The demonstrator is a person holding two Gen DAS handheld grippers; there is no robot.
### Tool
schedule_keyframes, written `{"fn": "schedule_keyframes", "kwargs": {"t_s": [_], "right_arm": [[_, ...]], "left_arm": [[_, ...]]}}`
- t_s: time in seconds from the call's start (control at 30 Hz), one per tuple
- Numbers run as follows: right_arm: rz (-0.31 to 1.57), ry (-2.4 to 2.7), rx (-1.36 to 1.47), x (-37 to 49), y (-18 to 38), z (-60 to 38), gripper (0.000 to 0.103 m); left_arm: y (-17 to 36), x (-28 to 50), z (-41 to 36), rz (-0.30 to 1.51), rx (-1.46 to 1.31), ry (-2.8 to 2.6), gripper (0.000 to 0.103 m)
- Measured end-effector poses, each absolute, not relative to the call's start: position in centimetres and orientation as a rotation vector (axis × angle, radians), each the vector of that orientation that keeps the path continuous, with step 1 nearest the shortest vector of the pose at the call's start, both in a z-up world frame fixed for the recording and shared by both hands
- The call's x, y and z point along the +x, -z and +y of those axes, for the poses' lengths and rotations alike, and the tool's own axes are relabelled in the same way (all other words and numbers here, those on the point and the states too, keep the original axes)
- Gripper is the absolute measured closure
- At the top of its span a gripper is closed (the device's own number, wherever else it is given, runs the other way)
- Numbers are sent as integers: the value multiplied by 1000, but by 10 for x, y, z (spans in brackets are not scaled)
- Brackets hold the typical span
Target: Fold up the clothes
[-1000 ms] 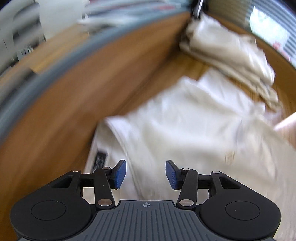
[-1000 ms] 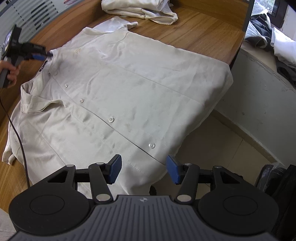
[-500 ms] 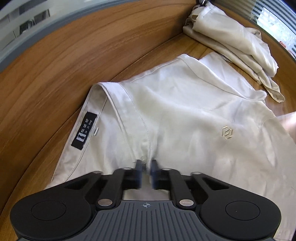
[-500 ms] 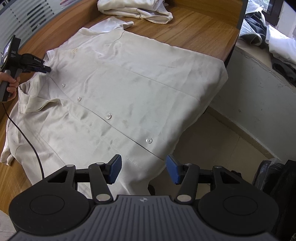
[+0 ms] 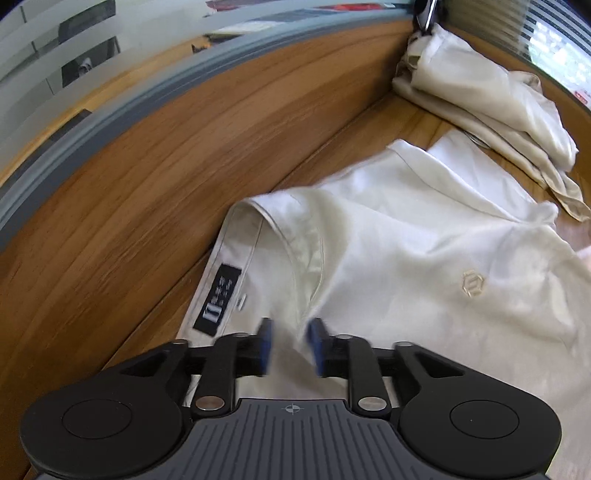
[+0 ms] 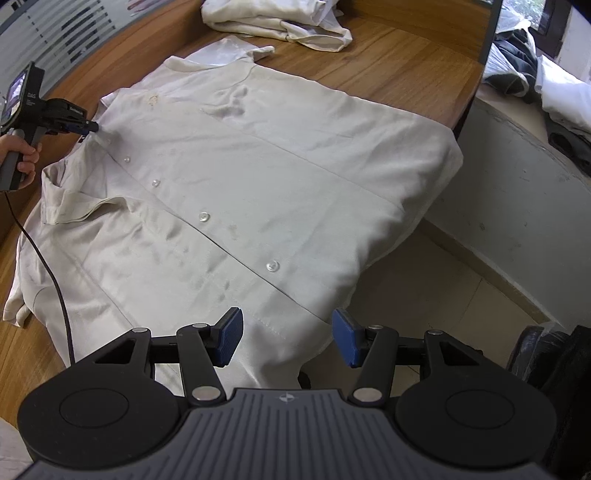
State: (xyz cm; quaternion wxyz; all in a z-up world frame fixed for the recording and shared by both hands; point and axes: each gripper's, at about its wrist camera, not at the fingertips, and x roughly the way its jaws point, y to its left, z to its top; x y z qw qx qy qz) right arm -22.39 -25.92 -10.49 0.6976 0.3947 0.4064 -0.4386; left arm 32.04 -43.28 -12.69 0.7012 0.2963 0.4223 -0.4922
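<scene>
Shirt (image 6: 258, 177): cream, buttoned, flat on wood desk (image 6: 406, 55), hem over desk edge.
L gripper (image 5: 290, 345): at collar by black label (image 5: 218, 299); pads blurred, small gap w/ cloth between, grip unclear.
R gripper (image 6: 287, 338): jaws wide apart, above hem.
Pile (image 5: 480, 96): more cream clothes, far corner.

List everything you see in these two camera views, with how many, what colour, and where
shirt: one, off-white, spread buttons-up on the desk, hem over the edge
buttons: four showing, white, down the shirt front
neck label: one, black, inside the collar
clothes pile: one, cream, far end of the desk
desk: one, brown wood
cable: one, black, across the near sleeve
left gripper: black, blue pads, slightly apart at the collar
right gripper: black, blue pads, open over the hem
left hand: on the handle
</scene>
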Motion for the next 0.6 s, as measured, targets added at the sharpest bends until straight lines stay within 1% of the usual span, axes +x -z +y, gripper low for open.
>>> {"fn": "schedule_keyframes", "kwargs": {"t_s": [0.03,0.1,0.13,0.27,0.3,0.43,0.6], "right_arm": [[906,971,878,-223,105,-260,43],[904,957,875,-221,106,-261,43],[903,951,873,-219,106,-261,43],[900,925,861,-218,105,-265,43],[899,920,856,-217,105,-265,43],[892,903,839,-215,103,-268,43],[897,877,816,-211,102,-272,43]], "left_arm": [[124,320,-428,940,655,1105,65],[117,319,-417,945,665,1119,58],[115,319,-410,955,670,1122,53],[105,322,-375,993,664,1123,45],[104,322,-366,1003,660,1112,41],[105,332,-330,1067,627,1049,39],[120,342,-301,1146,570,950,39]]}}
